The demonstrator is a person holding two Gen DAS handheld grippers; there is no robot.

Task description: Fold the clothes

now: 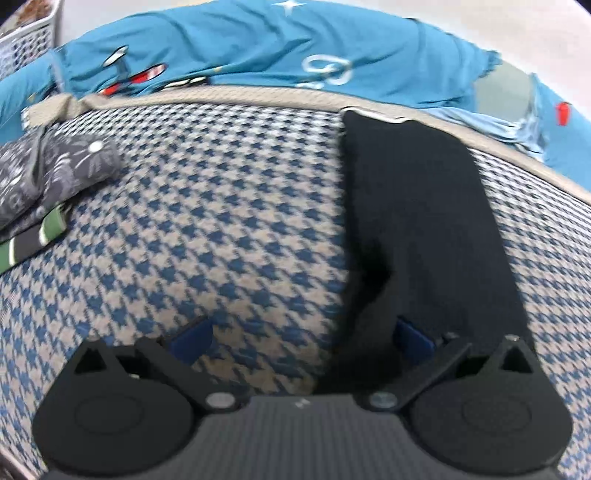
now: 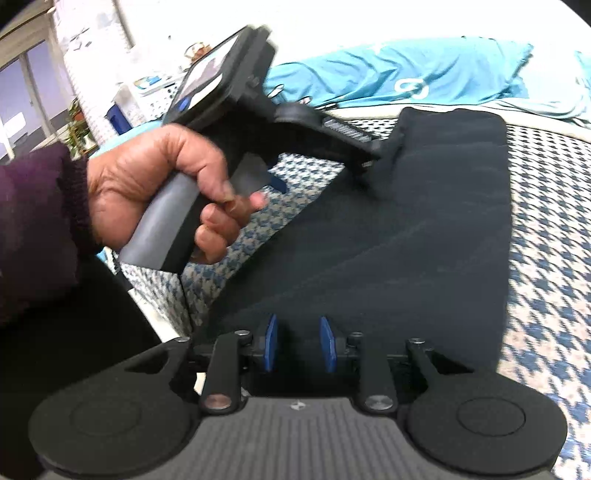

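Note:
A black garment (image 1: 417,206) lies as a long flat strip on the blue-and-beige houndstooth surface (image 1: 221,221). My left gripper (image 1: 302,339) is wide open, and the garment's near left edge lies just inside its right pad (image 1: 412,339). In the right wrist view, a person's hand (image 2: 147,184) holds that left gripper (image 2: 328,170), and its far finger touches a bunched-up corner of the black garment (image 2: 424,229). My right gripper (image 2: 299,347) hovers over the garment's near edge. Its blue pads stand a narrow gap apart and do not visibly pinch anything.
A teal printed cloth (image 1: 258,48) lies crumpled along the far side of the surface. A grey floral cloth (image 1: 48,173) and a green striped piece (image 1: 37,236) sit at the left. A white basket (image 1: 26,33) stands at the far left. The surface's near edge (image 2: 155,306) drops off at the left.

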